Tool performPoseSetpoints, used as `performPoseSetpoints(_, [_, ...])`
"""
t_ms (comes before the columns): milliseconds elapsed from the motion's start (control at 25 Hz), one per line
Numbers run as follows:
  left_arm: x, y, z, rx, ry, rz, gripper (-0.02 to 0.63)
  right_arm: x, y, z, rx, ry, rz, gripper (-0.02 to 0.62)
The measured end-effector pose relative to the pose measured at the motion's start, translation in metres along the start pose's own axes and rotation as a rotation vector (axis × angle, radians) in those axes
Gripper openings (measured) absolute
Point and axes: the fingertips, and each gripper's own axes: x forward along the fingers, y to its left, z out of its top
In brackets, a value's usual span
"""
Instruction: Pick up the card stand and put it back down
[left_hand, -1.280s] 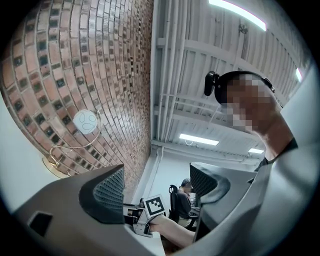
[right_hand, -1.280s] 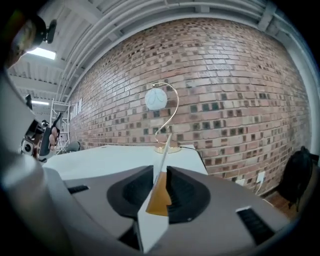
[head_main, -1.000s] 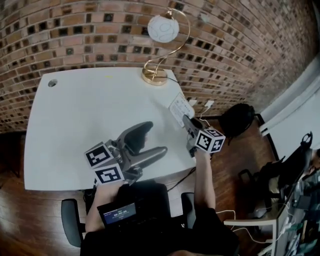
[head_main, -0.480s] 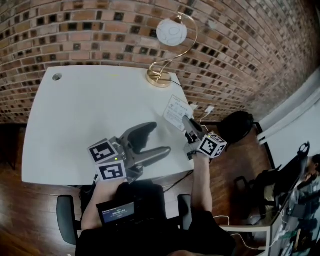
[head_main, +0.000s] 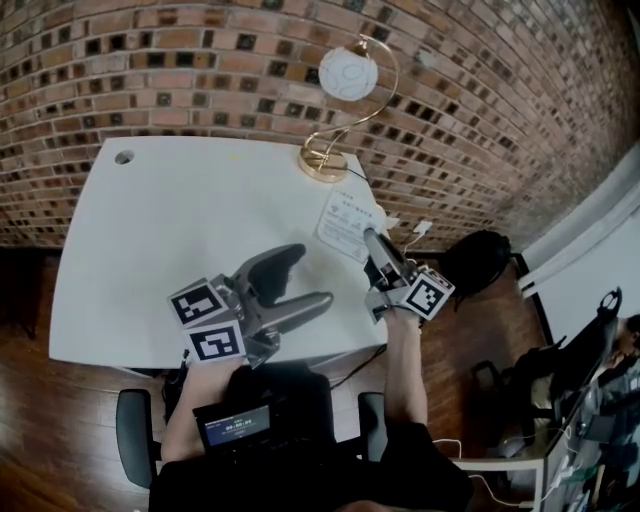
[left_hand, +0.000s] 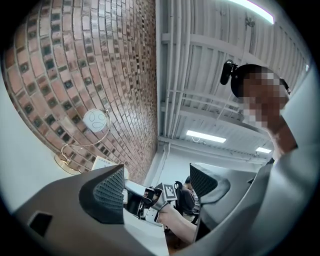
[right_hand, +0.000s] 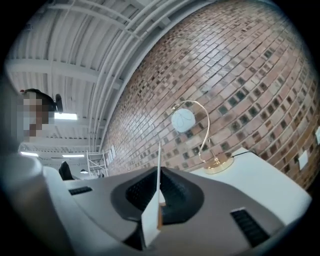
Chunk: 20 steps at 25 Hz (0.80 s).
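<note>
Jaws wide apart and empty, the left gripper (head_main: 305, 278) hovers over the near edge of a white table (head_main: 150, 250). Just beyond, the right gripper (head_main: 368, 240) pinches the white card stand (head_main: 345, 222) between closed jaws, holding it tilted above the table's right side. Farther back stand a gold globe lamp (head_main: 335, 110) and a brick wall (head_main: 200, 60).

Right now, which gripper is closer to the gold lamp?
Right. The right gripper, shut on the card stand, is a short way in front of the lamp, by the right edge of the table. The left gripper, open and empty, sits at its near edge, farther away.
</note>
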Motion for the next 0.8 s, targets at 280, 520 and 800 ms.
performPoseSetpoints(280, [-0.012,-0.004,0.015,0.029,-0.018,0.02,0.403,0.02,0.04,0.016,-0.016,-0.032,0.12,0.029])
performPoseSetpoints(520, [-0.023,-0.004,0.026,0.045,-0.032,0.043,0.403,0.04,0.066,0.026,-0.018,-0.044,0.202,0.029])
performPoseSetpoints(800, [-0.036,-0.006,0.04,0.063,-0.049,0.053,0.403,0.061,0.089,0.031,-0.025,-0.039,0.271,0.029])
